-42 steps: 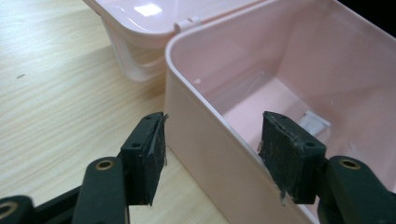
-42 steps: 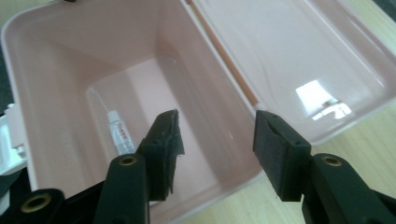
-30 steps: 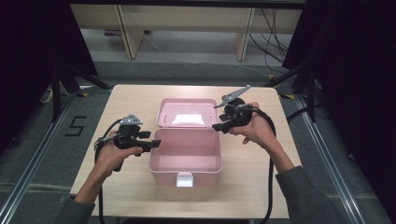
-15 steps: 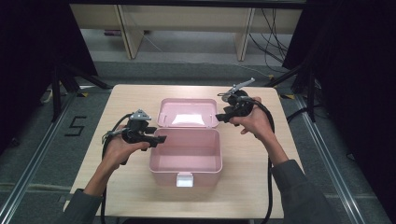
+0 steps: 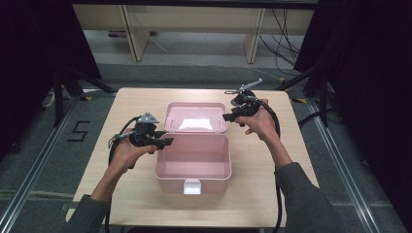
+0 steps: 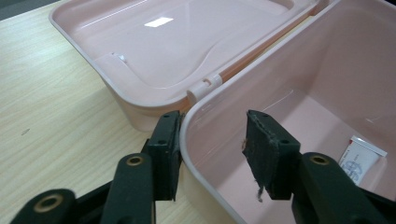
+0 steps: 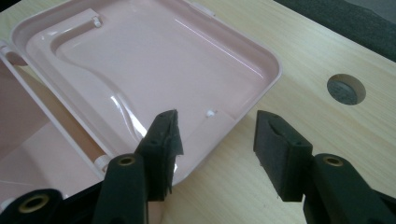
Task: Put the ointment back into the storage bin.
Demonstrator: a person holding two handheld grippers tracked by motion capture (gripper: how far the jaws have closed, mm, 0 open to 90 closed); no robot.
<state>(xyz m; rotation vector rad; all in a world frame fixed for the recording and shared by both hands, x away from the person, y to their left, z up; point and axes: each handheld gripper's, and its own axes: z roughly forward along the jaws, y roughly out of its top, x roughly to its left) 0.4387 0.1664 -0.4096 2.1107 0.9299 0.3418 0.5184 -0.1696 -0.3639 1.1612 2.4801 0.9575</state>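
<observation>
Straddling the left wall of one pink box (image 5: 192, 160) mid-table, the left gripper (image 6: 212, 144) has just been closing, jaws part open, wall between them; its latch faces the person, its single lid (image 5: 197, 118) lying open behind; the right gripper (image 7: 217, 140) hovers half-open, empty, over the lid's corner.

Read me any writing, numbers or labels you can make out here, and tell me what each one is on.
"5": a dark numeral marked on the grey floor left of the table.
Too small and blurred to read: the print and round emblem on a small white packet lying inside the open pink box.
The white latch on the box front shows no readable text.
</observation>
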